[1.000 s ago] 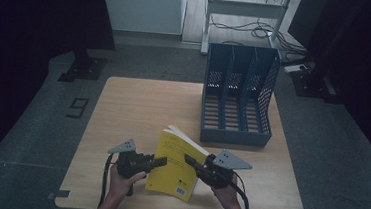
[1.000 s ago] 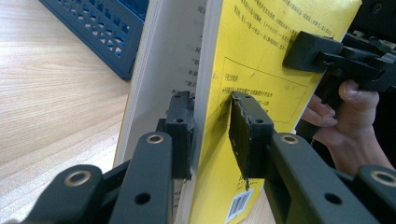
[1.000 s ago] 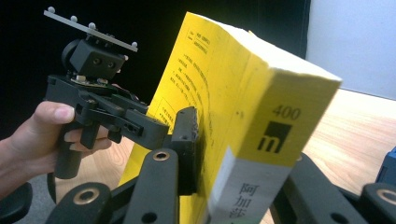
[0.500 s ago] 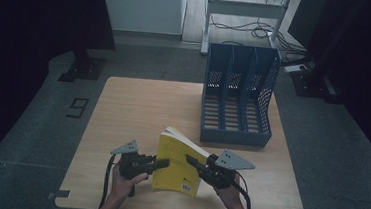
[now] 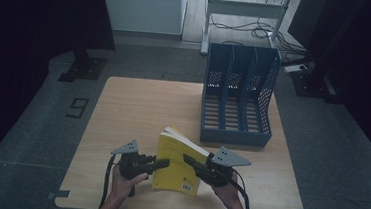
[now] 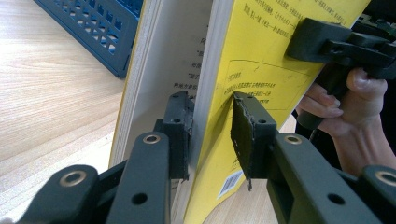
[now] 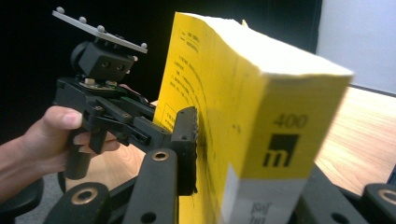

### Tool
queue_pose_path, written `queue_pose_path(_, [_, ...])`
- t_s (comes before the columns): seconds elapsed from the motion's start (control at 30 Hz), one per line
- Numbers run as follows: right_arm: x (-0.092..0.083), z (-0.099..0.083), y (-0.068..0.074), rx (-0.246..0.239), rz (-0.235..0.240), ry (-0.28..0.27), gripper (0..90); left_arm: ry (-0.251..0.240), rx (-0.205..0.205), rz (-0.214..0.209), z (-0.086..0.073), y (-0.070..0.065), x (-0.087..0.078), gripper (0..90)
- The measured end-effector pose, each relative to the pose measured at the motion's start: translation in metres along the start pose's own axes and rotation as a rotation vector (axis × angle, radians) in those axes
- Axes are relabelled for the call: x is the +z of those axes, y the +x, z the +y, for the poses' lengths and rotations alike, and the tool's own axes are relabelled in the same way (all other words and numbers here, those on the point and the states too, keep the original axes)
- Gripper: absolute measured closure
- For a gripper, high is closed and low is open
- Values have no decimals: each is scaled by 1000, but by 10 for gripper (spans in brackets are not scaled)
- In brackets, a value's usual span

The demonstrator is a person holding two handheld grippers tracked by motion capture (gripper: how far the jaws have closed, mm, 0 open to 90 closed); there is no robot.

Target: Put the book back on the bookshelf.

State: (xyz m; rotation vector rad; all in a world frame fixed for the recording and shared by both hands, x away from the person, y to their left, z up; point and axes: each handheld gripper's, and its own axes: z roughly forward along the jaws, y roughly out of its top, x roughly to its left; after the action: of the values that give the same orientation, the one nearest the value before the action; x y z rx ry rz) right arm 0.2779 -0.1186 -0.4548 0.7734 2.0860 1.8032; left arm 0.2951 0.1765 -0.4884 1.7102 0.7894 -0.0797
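A thick yellow book [image 5: 177, 156] stands on edge near the table's front, held between both grippers. My right gripper [image 5: 189, 160] is shut across its full thickness near the spine [image 7: 280, 140], with one pad [image 7: 187, 140] flat on the cover. My left gripper [image 6: 210, 116] has one jaw inside the opened book and the other outside, shut on the front cover [image 6: 261, 70] and a few pages. In the left gripper view, the right gripper [image 6: 327, 42] and its hand show on the book's far edge. The right gripper view has the left gripper [image 7: 140, 126] reaching the cover.
A blue three-slot file holder [image 5: 240, 88] stands at the back right of the wooden table [image 5: 138, 111], a short way behind the book. Its perforated wall [image 6: 88, 28] shows in the left gripper view. Dark floor and cables lie beyond the table.
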Motion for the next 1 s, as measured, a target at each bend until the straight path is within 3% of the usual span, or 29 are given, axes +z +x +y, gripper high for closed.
queue_pose_path(0.47, [0, 1, 3, 14, -1, 2, 741, -7, 1, 10, 0, 1, 1, 626])
queue_pose_path(0.67, [-1, 2, 6, 16, 5, -6, 743, -28, 6, 30, 0, 1, 0, 539])
queue_pose_path(0.8, [-3, 4, 8, 8, -3, -16, 744, -54, 7, 65, 0, 3, -3, 508])
queue_pose_path(1.0, [-9, 7, 9, -2, -47, -36, 745, -85, 13, 95, 1, 6, -7, 465])
